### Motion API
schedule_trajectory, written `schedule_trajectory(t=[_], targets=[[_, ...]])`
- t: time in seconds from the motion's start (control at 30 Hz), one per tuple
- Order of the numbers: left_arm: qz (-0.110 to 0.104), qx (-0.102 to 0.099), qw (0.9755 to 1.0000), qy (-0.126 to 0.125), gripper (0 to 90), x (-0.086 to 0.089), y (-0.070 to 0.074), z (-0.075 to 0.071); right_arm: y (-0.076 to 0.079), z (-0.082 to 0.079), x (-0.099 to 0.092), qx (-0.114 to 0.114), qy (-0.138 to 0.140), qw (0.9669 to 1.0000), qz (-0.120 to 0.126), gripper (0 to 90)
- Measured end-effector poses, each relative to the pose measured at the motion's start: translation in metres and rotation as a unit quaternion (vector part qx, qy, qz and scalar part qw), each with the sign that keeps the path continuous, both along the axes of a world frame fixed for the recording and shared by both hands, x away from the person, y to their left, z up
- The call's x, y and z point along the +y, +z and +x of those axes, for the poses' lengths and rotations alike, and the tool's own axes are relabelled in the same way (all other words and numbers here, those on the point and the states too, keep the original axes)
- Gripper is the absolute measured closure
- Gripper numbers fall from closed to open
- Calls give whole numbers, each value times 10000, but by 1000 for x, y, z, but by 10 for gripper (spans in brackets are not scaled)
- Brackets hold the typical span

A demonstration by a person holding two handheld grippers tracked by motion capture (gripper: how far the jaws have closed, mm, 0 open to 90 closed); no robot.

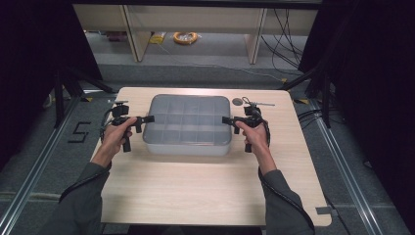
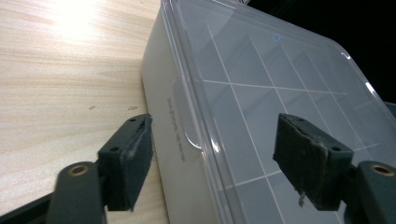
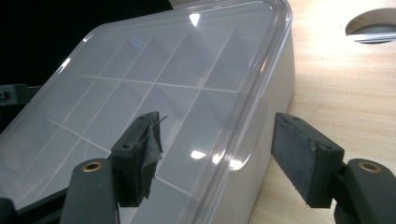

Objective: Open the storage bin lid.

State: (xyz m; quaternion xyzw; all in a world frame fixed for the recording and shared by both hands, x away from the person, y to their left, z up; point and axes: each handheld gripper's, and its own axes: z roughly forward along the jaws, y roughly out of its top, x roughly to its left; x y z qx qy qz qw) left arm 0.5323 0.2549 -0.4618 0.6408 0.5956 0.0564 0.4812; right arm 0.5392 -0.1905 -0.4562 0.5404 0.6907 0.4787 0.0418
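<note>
A clear-lidded box (image 1: 189, 125) with divided compartments sits toward the far edge of the wooden surface (image 1: 205, 191), midway between its left and right edges. The left tongs (image 1: 147, 119) are spread wide at the box's left end, straddling the lid's rim; the right tongs (image 1: 226, 120) are likewise released at its right end. A round grey hole (image 1: 237, 101) lies near the far right corner
</note>
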Motion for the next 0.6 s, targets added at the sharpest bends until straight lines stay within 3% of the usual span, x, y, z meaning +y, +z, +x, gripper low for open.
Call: schedule_trajectory(t=[0.07,0.1,0.17,0.2,0.23,0.27,0.3,0.37,0.4,0.43,0.47,0.5,0.6], targets=[[8,24,10000,-7,314,-1,1,3,-2,1,0,119,-46,9999,101,347],[-3,32,10000,9,317,-2,1,4,-5,3,-2,-26,12,10000,14,348],[2,43,10000,13,331,-2,0,6,-5,3,-1,7,-23,10000,57,348],[18,78,10000,6,331,-2,-1,8,-3,1,2,244,-149,9995,163,348],[-84,131,9999,9,342,-2,-2,11,-5,4,-1,66,-19,9999,94,355],[-88,145,9999,1,349,-3,-3,12,-4,2,1,227,-71,9995,190,357],[-33,142,9999,-7,362,-4,-3,13,-6,5,-1,56,-10,10000,40,359],[-35,155,9999,-14,369,-5,-3,13,-7,5,0,85,-10,9999,72,365],[-52,167,9998,-17,369,-6,-4,14,-5,4,1,237,-70,9996,137,366],[-143,205,9997,20,370,-6,-5,15,-9,8,0,124,-42,9999,84,366],[-177,229,9996,27,375,-7,-5,16,-7,6,2,306,-89,9992,234,366],[-163,231,9996,21,382,-8,-5,16,-10,9,0,157,-54,9998,127,371],[-82,181,9998,1,392,-12,-5,16,-9,7,4,249,-33,9995,210,402]])
